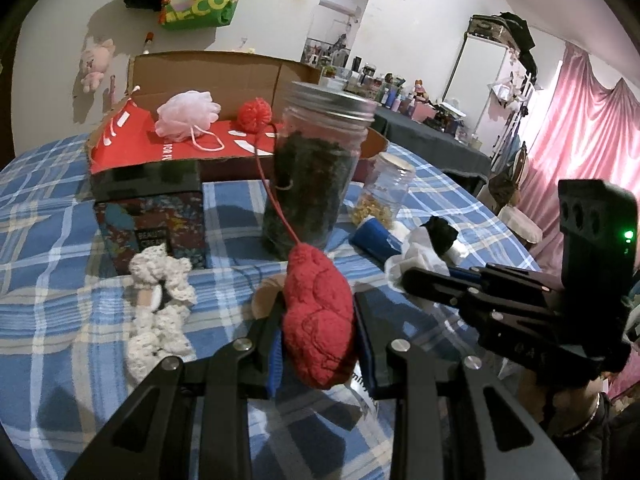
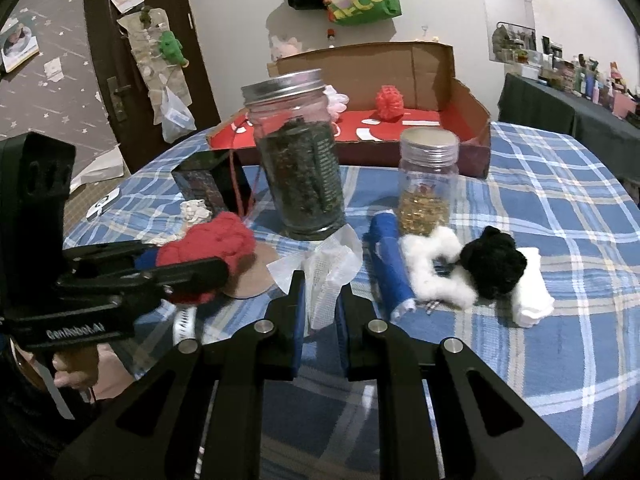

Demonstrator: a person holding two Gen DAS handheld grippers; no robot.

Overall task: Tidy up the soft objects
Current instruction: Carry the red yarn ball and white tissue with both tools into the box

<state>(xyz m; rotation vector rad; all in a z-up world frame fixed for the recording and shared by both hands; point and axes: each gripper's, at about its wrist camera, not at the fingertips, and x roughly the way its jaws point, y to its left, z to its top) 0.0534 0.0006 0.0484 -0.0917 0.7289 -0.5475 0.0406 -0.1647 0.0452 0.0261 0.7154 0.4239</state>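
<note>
Jaws of left gripper (image 1: 320, 332) pinch red knit piece (image 1: 318, 320); right gripper (image 2: 322, 312) jaws clamp white gauze (image 2: 326, 276) above checked tabletop (image 2: 560, 220).

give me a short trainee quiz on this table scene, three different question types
1. True or false: the left hand-held gripper holds a red knitted piece.
2. What does the right hand-held gripper pinch: A white mesh fabric, B blue roll, C black pom?
3. Fill in: the pink bath pouf lies in the ___ box.

Key: 1 true; 2 A; 3 cardboard
</note>
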